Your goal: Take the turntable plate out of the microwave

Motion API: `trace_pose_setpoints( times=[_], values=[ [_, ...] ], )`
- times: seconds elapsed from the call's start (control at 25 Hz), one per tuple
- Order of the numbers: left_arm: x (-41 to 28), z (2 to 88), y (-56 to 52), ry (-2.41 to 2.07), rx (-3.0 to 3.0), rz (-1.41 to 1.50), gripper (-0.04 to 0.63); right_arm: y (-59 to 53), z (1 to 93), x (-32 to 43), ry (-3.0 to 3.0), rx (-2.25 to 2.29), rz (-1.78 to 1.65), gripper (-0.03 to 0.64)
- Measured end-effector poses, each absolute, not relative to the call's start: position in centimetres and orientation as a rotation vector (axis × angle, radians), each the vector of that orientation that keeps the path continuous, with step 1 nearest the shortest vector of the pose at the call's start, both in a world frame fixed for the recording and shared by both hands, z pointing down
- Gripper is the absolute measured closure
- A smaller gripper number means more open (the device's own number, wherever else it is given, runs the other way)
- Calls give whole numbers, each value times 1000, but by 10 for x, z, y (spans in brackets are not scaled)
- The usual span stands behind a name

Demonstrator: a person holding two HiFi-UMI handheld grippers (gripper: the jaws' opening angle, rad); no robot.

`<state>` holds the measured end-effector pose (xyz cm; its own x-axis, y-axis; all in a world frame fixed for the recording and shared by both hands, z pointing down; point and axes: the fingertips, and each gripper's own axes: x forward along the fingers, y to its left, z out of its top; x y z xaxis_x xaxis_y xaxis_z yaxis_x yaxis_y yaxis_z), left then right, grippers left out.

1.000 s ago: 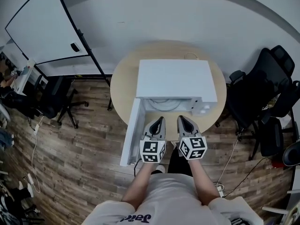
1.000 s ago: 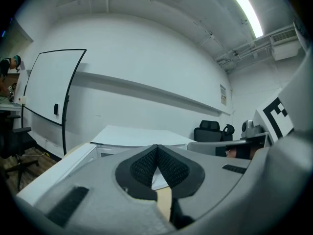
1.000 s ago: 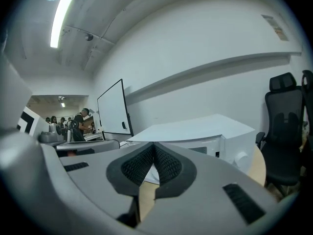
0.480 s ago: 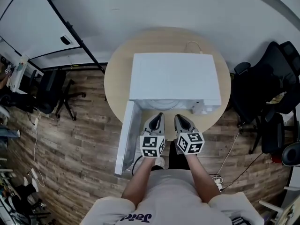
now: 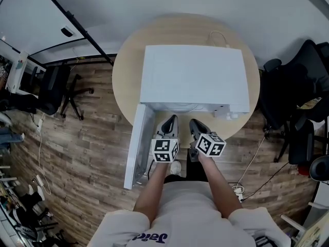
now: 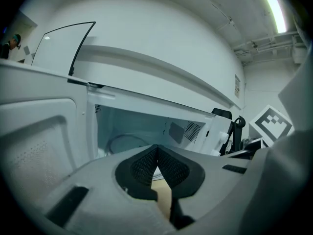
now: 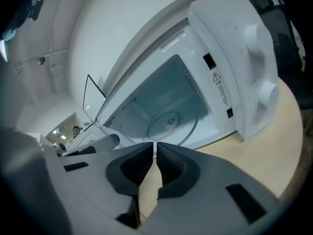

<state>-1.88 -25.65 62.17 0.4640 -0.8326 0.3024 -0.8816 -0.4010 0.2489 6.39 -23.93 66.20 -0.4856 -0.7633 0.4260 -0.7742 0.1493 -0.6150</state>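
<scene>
Clear round glass turntable plate (image 7: 168, 124) lies flat on the floor inside the white box-shaped microwave (image 5: 193, 76), white door (image 5: 134, 148) swung open, on the round pale wooden worktop (image 5: 126, 71). Left claw (image 5: 171, 119) and right claw (image 5: 192, 122) are both closed, empty, just outside the opening. Recommended: part jaws before entry, take the near rim, lift level.

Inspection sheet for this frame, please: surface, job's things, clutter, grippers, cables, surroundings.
Surface: round wooden table.
Job's things: white microwave, door swung open; turntable plate lies inside the cavity.
Clutter: nothing seen.
Grippers: left gripper and right gripper both shut, empty, in front of the opening.
Cables: white cord on the table behind the microwave; floor cable at right.
Surroundings: wood-plank floor; black office chairs on both sides.
</scene>
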Motion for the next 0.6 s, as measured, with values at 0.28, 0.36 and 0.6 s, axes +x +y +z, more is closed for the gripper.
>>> trace_pose_setpoints(
  times=[0.28, 0.36, 0.6],
  values=[
    [-15, 637, -263, -1415, 2371, 214, 581, -254, 697, 62, -2364, 1575, 1572, 600],
    [-12, 638, -263, -1409, 2385, 213, 581, -257, 707, 64, -2353, 1589, 1704, 598],
    [-11, 633, -265, -1432, 2428, 182, 581, -266, 727, 58, -2373, 1525, 1998, 463]
  ],
)
